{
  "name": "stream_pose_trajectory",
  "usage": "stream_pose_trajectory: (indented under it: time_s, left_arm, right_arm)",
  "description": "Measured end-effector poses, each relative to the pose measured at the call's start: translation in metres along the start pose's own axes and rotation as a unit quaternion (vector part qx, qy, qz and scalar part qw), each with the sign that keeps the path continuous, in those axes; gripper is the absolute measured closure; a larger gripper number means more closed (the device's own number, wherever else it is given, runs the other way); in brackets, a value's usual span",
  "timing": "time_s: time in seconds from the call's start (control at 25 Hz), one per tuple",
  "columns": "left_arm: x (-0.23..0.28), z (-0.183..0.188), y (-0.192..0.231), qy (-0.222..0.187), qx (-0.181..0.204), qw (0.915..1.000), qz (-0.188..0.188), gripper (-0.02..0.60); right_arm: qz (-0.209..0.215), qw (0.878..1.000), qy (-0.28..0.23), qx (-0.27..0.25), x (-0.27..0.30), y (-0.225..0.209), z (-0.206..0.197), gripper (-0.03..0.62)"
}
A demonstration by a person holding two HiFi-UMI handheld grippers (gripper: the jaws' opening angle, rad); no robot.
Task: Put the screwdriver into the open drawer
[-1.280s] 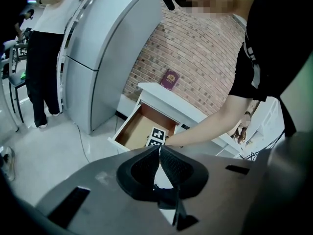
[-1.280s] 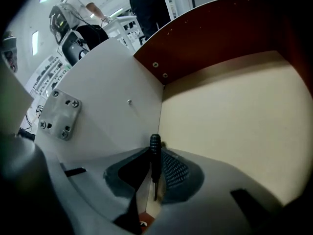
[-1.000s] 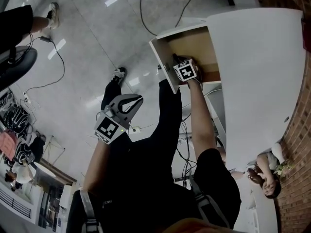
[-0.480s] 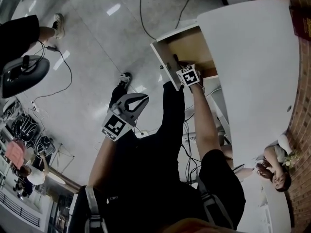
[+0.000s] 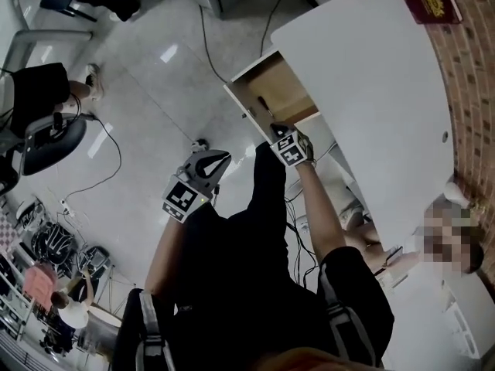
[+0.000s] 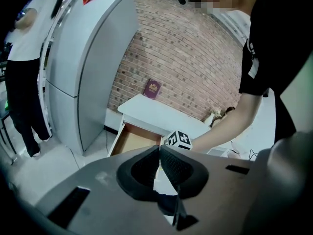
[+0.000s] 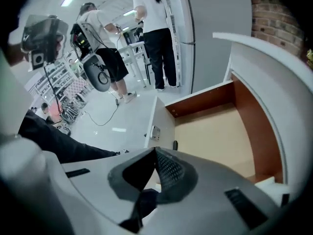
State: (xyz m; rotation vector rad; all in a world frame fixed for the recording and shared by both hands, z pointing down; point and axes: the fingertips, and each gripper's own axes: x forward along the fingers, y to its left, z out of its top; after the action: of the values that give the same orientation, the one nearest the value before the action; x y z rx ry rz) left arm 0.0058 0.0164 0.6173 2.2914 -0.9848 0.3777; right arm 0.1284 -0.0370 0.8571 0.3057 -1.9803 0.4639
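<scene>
Screwdriver (image 5: pixel 262 103) reads to me as the dark slim shape lying on the floor of the drawer (image 5: pixel 290 91), close behind the front panel. In the right gripper view it shows only as a small dark stub (image 7: pixel 175 145) just past the jaw tips, too small for detail. The drawer stands pulled out from under the white desk (image 5: pixel 371 83). My right gripper (image 5: pixel 277 129) hangs above the drawer's front edge, pointing steeply down, jaws pressed together with nothing between them. My left gripper (image 5: pixel 223 157) is well apart from it, over the tiled floor (image 5: pixel 147 91) to the drawer's left, jaws likewise pressed together and empty. From the left gripper view I see the marker cube (image 6: pixel 178 139) of the right gripper in front of the drawer. A red book (image 5: pixel 430 1) lies on the desk's far corner by the brick wall (image 5: pixel 472 91).
</scene>
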Motion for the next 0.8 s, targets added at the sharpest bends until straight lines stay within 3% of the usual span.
stream_pose_trajectory:
  time_s: [0.52,0.8]
  left_arm:
    - [-0.020,0.041,-0.033,-0.001,0.061,0.9971,-0.047,0.560]
    - [-0.025,0.061,-0.043,0.002,0.110,0.9914,-0.072,0.560]
  right_arm:
    - [-0.074,0.993,-0.091,0.026,-0.117,0.031,0.027,0.537]
    - [-0.108,0.975,-0.177,0.078,-0.176,0.055,0.053,0.537]
